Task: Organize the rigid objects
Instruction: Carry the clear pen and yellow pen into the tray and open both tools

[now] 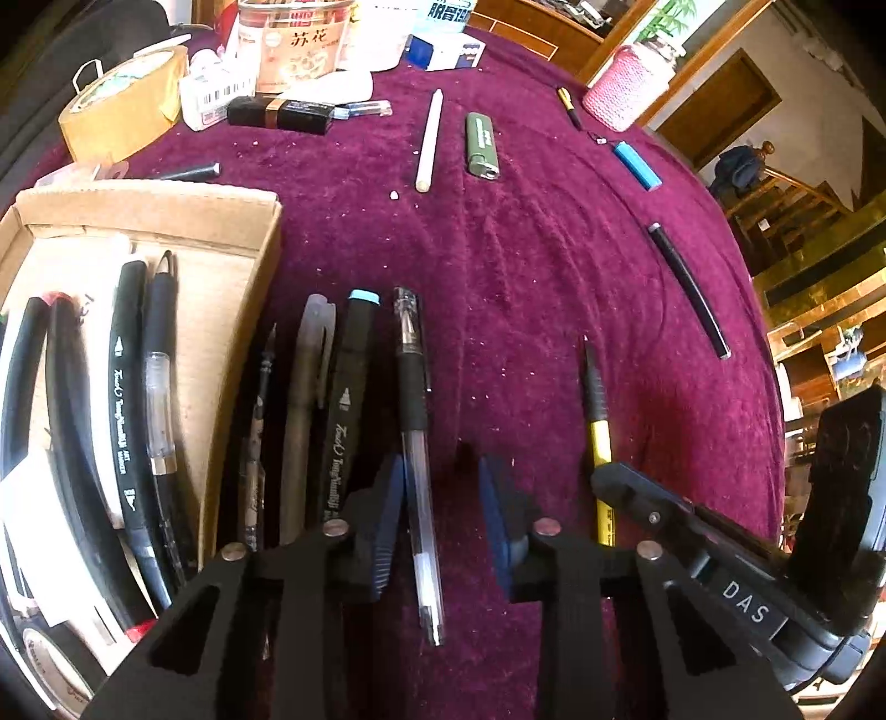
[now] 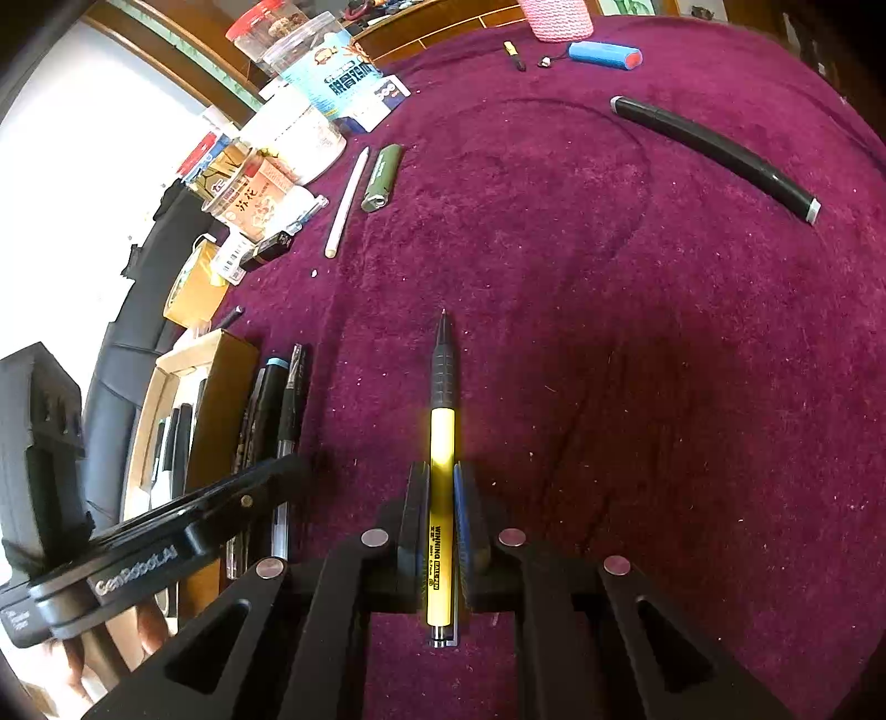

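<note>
On the table (image 1: pixel 554 266), covered in deep purple cloth, the left hand-held gripper (image 1: pixel 440 520) stands with its jaws narrowed around a clear gel pen (image 1: pixel 415 432) with a black rubber grip; the left pad lies against the barrel while a gap shows on the right side, so the pen is between the jaws but not pinched; the pen lies on the cloth at the end of a row of pens just beside a cardboard box (image 1: pixel 243 310); next to it in that row lies a black marker (image 1: pixel 346 410) with a pale blue cap, its barrel printed "Touch" in script; a like marker (image 1: pixel 123 387) rests inside the box among other pens.

The right hand-held gripper (image 2: pixel 441 526) is closed on a yellow mechanical pencil (image 2: pixel 441 498), black grip section pointing forward, tip over the cloth; the barrel reads "WINNING" in black, with smaller print below that is too fine to make out; the right gripper's body, seen from the left wrist, bears "DAS", and the left gripper's body, seen from the right wrist, bears "GenRobot.AI".

Farther off lie a white stylus (image 1: pixel 430 141), a green lighter (image 1: pixel 482 145), a blue cylinder (image 1: pixel 637 166) and a long black pen (image 1: pixel 689 288), all well apart; a tin (image 1: pixel 293 44) at the far edge shows the characters "苏花"; a roll of brown tape (image 1: pixel 122 105) sits near it.
</note>
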A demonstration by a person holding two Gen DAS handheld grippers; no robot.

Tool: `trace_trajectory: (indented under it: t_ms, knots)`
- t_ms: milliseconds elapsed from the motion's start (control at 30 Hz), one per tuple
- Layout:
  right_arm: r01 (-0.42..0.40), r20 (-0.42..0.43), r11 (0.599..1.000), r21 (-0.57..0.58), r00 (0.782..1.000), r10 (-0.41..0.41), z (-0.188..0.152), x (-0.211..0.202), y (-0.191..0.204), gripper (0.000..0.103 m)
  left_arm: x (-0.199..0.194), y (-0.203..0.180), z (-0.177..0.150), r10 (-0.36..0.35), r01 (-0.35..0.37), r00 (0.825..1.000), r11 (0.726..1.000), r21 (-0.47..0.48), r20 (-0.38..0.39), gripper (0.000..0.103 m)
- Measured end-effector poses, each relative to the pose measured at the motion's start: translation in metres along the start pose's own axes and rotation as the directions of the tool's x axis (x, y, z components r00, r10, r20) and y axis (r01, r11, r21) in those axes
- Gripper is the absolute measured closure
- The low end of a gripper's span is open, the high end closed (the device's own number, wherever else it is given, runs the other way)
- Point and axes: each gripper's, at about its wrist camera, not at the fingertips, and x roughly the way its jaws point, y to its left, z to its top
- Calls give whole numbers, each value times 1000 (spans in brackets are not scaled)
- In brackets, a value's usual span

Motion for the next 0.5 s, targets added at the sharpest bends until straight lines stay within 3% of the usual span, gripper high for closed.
trace_trajectory:
  t_ms: [100, 500]
  knots:
    - [-1, 3, 1000, 3, 1000, 1, 0, 0, -1, 96, -1, 0, -2, 27, -27, 1000, 1000, 10, 10, 95]
    - [55, 27, 995, -79, 998, -53, -2, 1, 10, 96, -30, 8, -38, -51, 52, 997, 999, -9, 63, 95]
